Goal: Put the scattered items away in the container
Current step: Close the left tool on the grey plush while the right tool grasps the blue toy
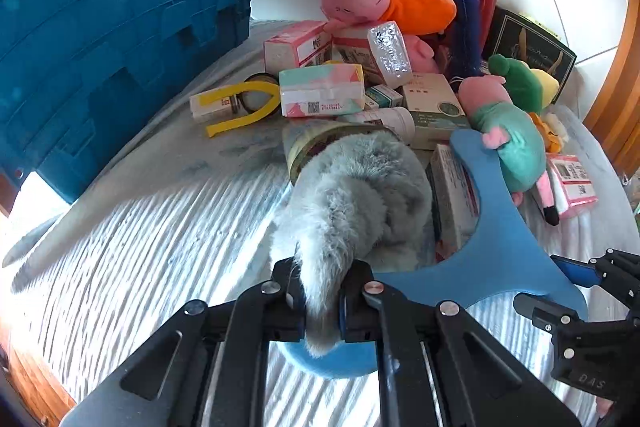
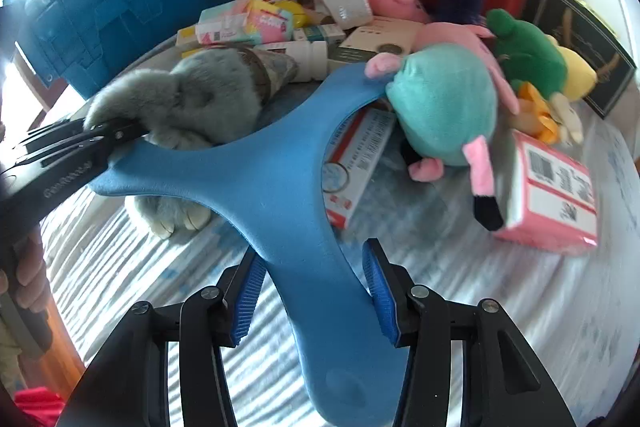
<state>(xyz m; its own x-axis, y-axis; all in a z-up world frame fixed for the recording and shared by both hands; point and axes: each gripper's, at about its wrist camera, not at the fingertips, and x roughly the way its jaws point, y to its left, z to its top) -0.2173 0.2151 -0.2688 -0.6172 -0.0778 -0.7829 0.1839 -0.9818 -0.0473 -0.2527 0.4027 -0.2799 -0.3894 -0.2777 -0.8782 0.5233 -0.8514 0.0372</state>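
With the left gripper [image 1: 322, 301] clamped on the grey plush toy [image 1: 352, 195] lying on the bed [image 1: 140, 227] and the right gripper's [image 2: 316, 291] fingers apart astride the blue three-armed foam piece [image 2: 276, 183], the pick-up step looks under way, calling next for a lift toward the blue crate [image 1: 120, 19].

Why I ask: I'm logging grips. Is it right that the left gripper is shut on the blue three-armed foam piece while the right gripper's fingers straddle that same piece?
Not quite. The left gripper is shut on the grey plush toy, not the blue three-armed foam piece, as the left wrist view shows. The right gripper does straddle the foam piece, pads not pressing it.
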